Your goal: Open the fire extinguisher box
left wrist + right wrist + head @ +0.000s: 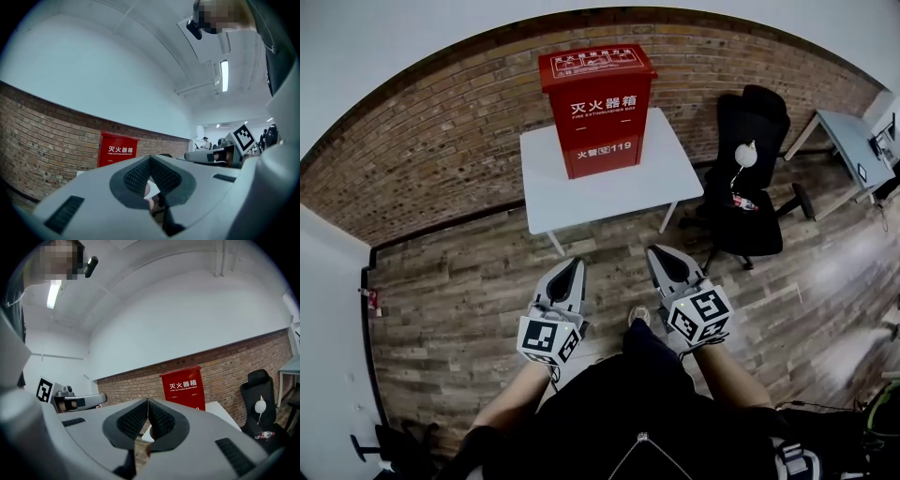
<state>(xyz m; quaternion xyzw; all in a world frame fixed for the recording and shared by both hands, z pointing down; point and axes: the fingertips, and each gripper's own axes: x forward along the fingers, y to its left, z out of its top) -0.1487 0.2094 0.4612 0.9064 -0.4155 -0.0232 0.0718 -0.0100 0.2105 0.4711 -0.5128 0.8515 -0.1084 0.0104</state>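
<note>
Closest to the lens, the person's dark clothing (628, 412) is filling the bottom of the head view. On the left, the left gripper (574, 264) is pointing level and ahead, its jaws lying pressed together with nothing between them; ahead of it and well apart, the fire extinguisher box (598, 112) is standing upright on a white table (581, 202) that is backing onto a brick wall (431, 150); the box's long axis is running vertically, and its front, bearing white characters, is facing back toward both grippers. To the right, the right gripper (657, 253) is mirroring the left one, its jaws likewise closed on nothing; the box is lying ahead of and between the two tools, and neither hand is looking clearly nearer. Further right of the right gripper, a black office chair (750, 178) is sitting beside the table. Judging from this, both grippers are needing to cross the wooden floor (469, 291) to the box before any lid or door can be worked; where its catch is sitting cannot be told.
</note>
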